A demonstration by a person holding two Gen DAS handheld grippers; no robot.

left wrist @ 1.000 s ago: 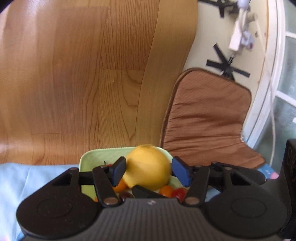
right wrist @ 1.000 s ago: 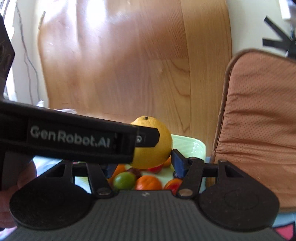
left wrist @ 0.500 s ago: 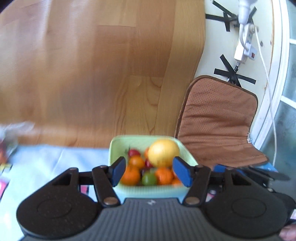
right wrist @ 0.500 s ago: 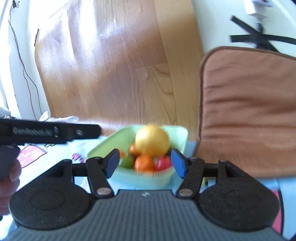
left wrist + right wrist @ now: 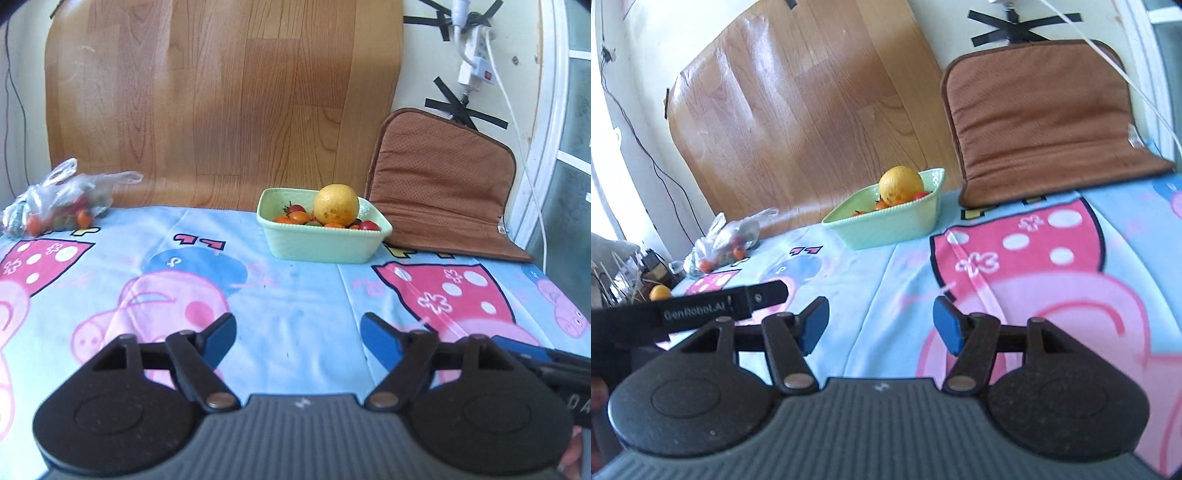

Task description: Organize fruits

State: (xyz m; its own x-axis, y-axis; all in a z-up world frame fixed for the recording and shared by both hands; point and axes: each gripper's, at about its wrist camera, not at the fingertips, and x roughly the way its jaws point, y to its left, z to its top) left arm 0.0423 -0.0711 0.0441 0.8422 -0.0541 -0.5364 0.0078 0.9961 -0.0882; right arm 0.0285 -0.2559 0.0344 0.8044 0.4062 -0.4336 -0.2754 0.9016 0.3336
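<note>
A pale green bowl (image 5: 325, 245) stands at the back of the table, against the wooden board. It holds a large yellow citrus fruit (image 5: 336, 209) on top of several small orange, red and green fruits. The bowl (image 5: 886, 227) and the yellow fruit (image 5: 900, 184) also show in the right wrist view. My left gripper (image 5: 298, 341) is open and empty, well back from the bowl, over the cartoon tablecloth. My right gripper (image 5: 881, 326) is open and empty, also far from the bowl. The left gripper's body (image 5: 701, 308) shows at the left of the right wrist view.
A clear plastic bag (image 5: 59, 203) with small fruits lies at the back left; it also shows in the right wrist view (image 5: 727, 242). A brown cushion (image 5: 443, 188) leans against the wall right of the bowl. An orange fruit (image 5: 660, 292) sits past the table's left edge.
Both grippers have pulled back from the bowl toward the table's near side. The yellow fruit stays in the bowl on the small fruits. Both grippers stay open.
</note>
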